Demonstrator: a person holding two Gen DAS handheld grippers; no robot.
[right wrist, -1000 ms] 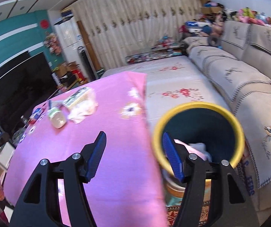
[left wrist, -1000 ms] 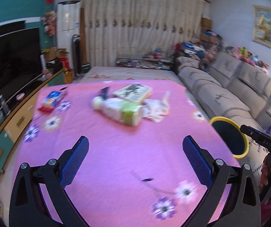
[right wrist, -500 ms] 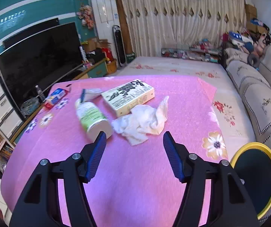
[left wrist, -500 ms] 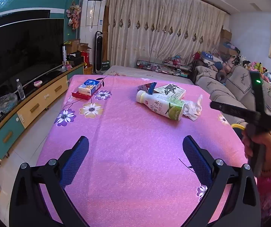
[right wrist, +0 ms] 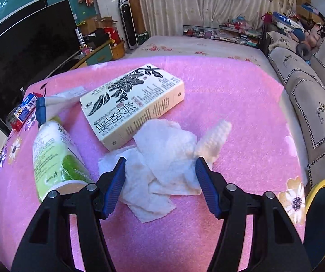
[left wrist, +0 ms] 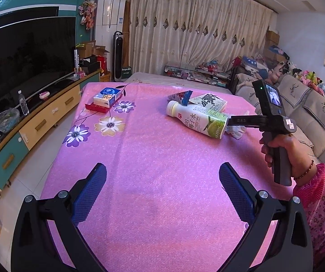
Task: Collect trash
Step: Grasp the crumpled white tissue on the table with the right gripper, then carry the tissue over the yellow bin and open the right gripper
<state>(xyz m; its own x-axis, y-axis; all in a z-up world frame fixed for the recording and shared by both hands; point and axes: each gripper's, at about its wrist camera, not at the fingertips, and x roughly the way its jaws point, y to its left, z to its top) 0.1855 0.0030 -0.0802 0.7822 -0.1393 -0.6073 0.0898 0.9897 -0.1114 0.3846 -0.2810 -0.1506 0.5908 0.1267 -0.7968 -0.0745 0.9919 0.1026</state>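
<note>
Right wrist view: my right gripper, jaws wide and empty, straddles the crumpled tissue; left gripper likewise open, farther.

Black gripper frames with silver screws, blue textured fingers; pink floral sleeve, beaded bracelet.

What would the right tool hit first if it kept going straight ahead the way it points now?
Most likely the crumpled white tissue, already lying between the open right tool fingers; the book sits just beyond it.
</note>
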